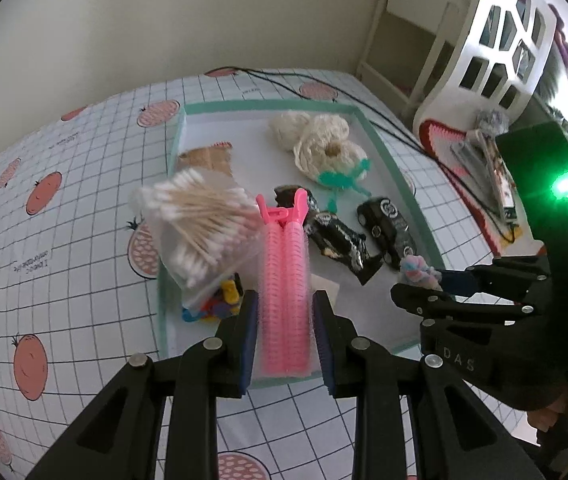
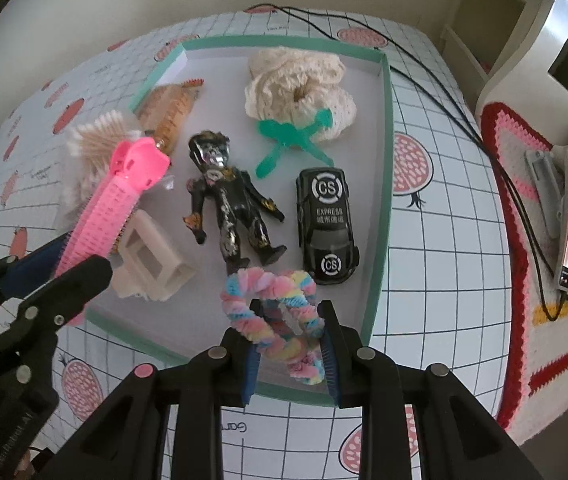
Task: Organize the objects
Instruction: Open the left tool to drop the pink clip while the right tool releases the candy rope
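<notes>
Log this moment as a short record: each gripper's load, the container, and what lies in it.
left gripper: shut on pink ridged plastic hair clip
right gripper: shut on pastel twisted pipe-cleaner loop
container: shallow white tray with teal rim
in tray: black toy car, black action figure, cream crocheted piece, bag of cotton swabs

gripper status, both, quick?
Left gripper: closed on the pink hair clip, above the tray.
Right gripper: closed on the pastel pipe-cleaner ring, at the tray's near edge.
</notes>
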`<state>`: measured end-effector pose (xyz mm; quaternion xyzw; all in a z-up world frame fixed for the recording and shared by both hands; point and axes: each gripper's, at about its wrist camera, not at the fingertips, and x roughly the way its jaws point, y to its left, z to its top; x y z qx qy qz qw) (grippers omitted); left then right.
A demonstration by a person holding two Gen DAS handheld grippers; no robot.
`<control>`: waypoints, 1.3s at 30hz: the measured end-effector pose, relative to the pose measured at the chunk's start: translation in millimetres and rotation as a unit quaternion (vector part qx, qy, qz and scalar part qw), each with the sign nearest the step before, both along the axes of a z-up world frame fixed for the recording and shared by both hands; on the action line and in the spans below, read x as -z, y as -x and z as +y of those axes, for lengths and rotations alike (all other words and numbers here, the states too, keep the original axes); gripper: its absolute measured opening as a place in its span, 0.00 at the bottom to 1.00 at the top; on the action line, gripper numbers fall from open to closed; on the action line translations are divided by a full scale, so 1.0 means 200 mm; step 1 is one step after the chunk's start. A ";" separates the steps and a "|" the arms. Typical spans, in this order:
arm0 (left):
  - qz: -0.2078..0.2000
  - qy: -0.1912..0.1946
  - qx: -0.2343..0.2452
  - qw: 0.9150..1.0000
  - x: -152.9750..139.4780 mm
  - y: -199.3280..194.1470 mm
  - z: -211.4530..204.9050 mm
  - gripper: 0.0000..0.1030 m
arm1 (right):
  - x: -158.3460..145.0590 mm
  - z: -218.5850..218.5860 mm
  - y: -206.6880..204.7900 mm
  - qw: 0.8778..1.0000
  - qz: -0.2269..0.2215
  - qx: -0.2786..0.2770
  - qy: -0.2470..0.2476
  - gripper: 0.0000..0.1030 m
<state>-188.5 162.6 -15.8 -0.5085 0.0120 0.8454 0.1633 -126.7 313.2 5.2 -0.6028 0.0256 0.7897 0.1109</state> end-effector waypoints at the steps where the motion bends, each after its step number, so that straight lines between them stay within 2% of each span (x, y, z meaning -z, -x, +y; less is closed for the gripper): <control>1: -0.001 0.004 0.000 1.000 0.01 0.00 0.01 0.27 | 0.01 0.00 0.00 1.000 -0.002 0.001 0.000 0.28; 6: -0.005 0.017 0.003 1.000 0.05 0.00 0.04 0.28 | 0.04 0.01 -0.01 1.000 -0.009 0.008 0.004 0.29; 15: -0.012 0.006 -0.009 1.000 0.06 -0.01 0.03 0.29 | 0.04 0.01 -0.03 1.000 -0.005 0.012 0.013 0.34; 18: -0.010 0.003 -0.014 1.000 0.04 -0.01 0.02 0.39 | 0.03 0.01 -0.03 1.000 -0.001 0.013 0.018 0.36; 20: -0.007 -0.004 -0.016 1.000 0.03 -0.02 0.01 0.44 | 0.02 0.01 -0.04 1.000 0.004 0.012 0.020 0.41; 22: -0.004 -0.012 -0.021 1.000 0.01 -0.03 0.00 0.49 | 0.01 0.00 -0.05 1.000 0.009 0.012 0.022 0.42; 26: 0.000 -0.034 -0.036 0.999 -0.03 -0.05 -0.04 0.56 | -0.02 0.00 -0.06 0.999 0.022 0.013 0.025 0.52; 33: 0.015 -0.061 -0.066 0.996 -0.10 -0.10 -0.10 0.66 | -0.09 0.02 -0.08 0.999 0.042 0.012 0.029 0.52; 34: 0.017 -0.064 -0.072 0.995 -0.11 -0.11 -0.11 0.71 | -0.08 0.01 -0.08 0.998 0.045 0.014 0.030 0.53; 39: 0.022 -0.079 -0.102 0.991 -0.11 -0.16 -0.19 0.83 | -0.11 -0.02 -0.12 0.997 0.060 0.023 0.042 0.65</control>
